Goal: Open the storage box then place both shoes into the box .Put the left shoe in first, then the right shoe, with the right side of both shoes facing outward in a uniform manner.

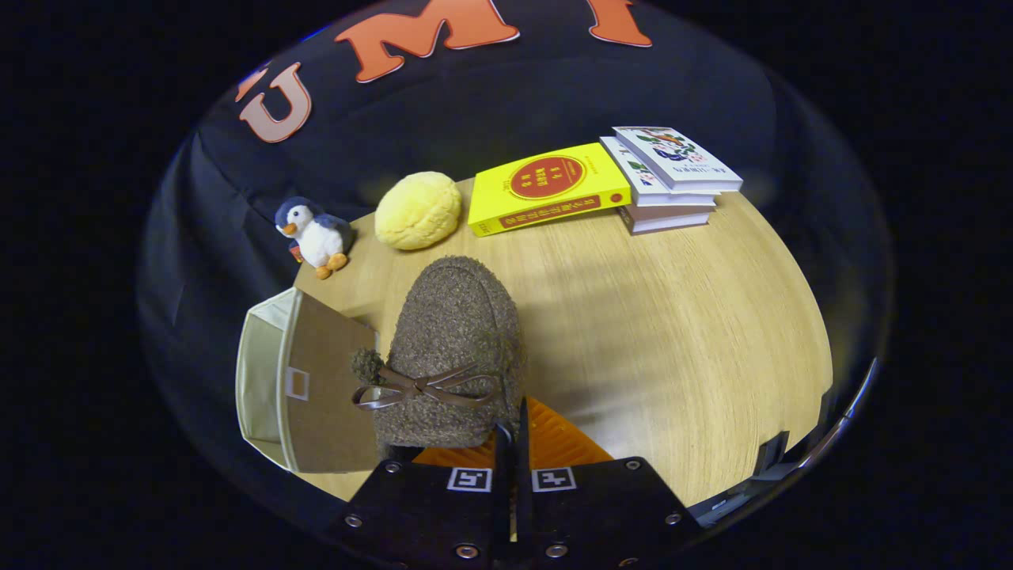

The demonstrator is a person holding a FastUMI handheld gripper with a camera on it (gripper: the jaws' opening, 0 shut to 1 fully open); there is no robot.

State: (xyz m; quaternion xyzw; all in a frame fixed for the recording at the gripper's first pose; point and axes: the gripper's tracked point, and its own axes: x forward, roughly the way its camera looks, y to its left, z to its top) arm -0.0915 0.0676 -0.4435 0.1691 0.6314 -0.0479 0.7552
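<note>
shoe (455, 348) heel: hidden behind hand-held gripper (513, 443) | storage box (305, 380) interior: unseen

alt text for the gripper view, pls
The tool is shut on the rear edge of a fuzzy brown shoe with a bow, held above a wooden table. An open fabric storage box lies beside it; a toy penguin, yellow plush and books sit beyond.

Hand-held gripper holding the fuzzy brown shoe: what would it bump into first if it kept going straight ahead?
Probably the round yellow plush cushion beyond the fuzzy brown shoe that the hand-held gripper carries; depth is unclear.
</note>
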